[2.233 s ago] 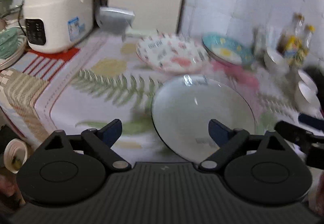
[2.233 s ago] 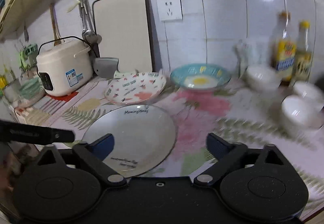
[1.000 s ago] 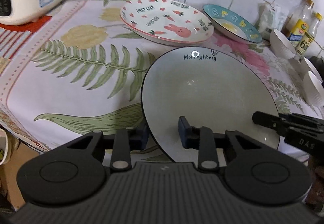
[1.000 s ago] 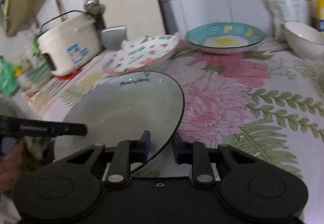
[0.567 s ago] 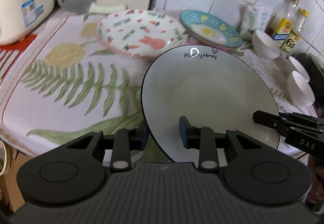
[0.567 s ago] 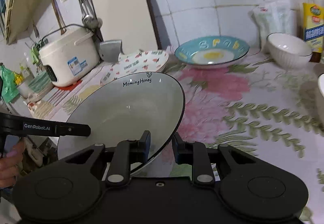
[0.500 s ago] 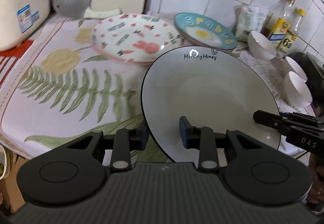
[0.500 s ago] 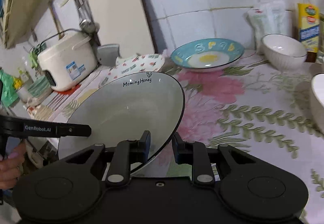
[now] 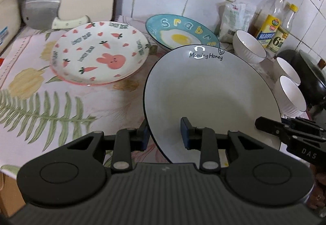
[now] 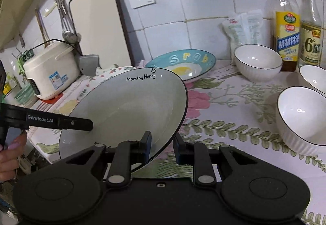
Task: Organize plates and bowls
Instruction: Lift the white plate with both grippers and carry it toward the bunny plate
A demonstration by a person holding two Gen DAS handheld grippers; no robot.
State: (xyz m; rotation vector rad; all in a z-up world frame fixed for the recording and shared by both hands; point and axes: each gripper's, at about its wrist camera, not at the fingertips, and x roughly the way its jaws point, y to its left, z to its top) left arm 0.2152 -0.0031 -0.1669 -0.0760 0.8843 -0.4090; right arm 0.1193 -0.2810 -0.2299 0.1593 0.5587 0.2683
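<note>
A grey plate (image 9: 209,98) with a black rim and the words "Morning Honey" is held off the counter by both grippers. My left gripper (image 9: 165,135) is shut on its near left rim; my right gripper (image 10: 163,147) is shut on its near right rim (image 10: 171,133). Each gripper shows in the other's view: the right gripper (image 9: 289,133) at the plate's right edge, the left gripper (image 10: 61,122) across the plate's left side. Behind lie a bunny-and-carrot plate (image 9: 97,52) and a blue egg plate (image 9: 181,33). Three white bowls (image 10: 257,62) (image 10: 301,117) (image 10: 313,76) stand to the right.
A rice cooker (image 10: 49,74), a cleaver (image 9: 40,13) and a cutting board (image 10: 99,21) stand at the back left. Two bottles (image 10: 287,27) (image 10: 310,31) and a white bag (image 10: 242,27) line the tiled wall. A dark pan (image 9: 307,74) sits at far right. The floral cloth (image 10: 224,107) covers the counter.
Both grippers closed on the grey plate and lifted it off the cloth. The plate has since travelled toward the back right, nearer the blue plate and bowls.
</note>
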